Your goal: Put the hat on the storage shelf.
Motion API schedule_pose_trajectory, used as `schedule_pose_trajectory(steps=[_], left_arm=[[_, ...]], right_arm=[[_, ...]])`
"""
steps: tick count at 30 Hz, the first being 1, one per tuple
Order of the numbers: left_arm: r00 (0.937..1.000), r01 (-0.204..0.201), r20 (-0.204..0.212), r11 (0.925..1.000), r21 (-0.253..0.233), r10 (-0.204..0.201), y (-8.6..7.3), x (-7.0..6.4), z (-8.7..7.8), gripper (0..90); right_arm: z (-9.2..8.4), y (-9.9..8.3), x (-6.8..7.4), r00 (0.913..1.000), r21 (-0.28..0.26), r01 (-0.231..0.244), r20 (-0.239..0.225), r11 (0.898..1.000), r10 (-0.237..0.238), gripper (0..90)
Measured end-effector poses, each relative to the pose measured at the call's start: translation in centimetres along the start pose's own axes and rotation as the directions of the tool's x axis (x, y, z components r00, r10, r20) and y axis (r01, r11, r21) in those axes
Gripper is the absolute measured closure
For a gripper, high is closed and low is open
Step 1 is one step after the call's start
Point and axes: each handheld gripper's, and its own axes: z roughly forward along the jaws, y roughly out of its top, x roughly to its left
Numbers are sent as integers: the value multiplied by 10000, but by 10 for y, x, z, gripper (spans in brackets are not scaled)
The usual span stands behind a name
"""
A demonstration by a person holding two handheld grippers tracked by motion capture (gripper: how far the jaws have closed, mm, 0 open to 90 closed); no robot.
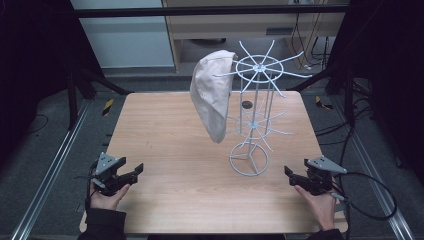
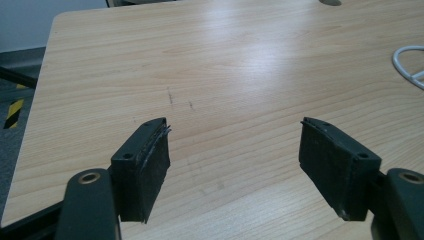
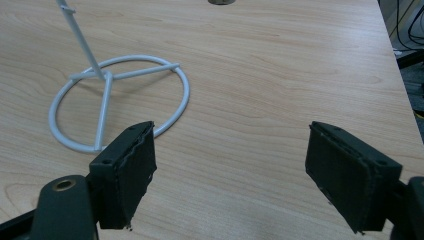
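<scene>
Cap (image 1: 212, 95) on rack (image 1: 252, 115), far from both open grippers.

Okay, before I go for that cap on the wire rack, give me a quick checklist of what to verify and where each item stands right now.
1. Left gripper open and empty: ok, jaws wide apart over bare wood.
2. Right gripper open and empty: ok, jaws wide apart.
3. Cap hanging on the rack: ok, it hangs from an upper arm on the rack's left side.
4. Wire rack upright, ring base flat on the table: ok.
5. Path from the left gripper to the cap clear: ok, only bare tabletop between.
6. How firmly the cap is hooked: cannot tell.
</scene>
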Motion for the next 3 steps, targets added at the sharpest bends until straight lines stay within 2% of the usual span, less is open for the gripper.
schedule_pose_trajectory(steps=[3], left_arm=[[10000, -10, -99, 10000, -35, 10, -1, 2, 0, 279]], right_arm=[[-1, 0, 1, 10000, -1, -29, -24, 10000, 29, 201]])
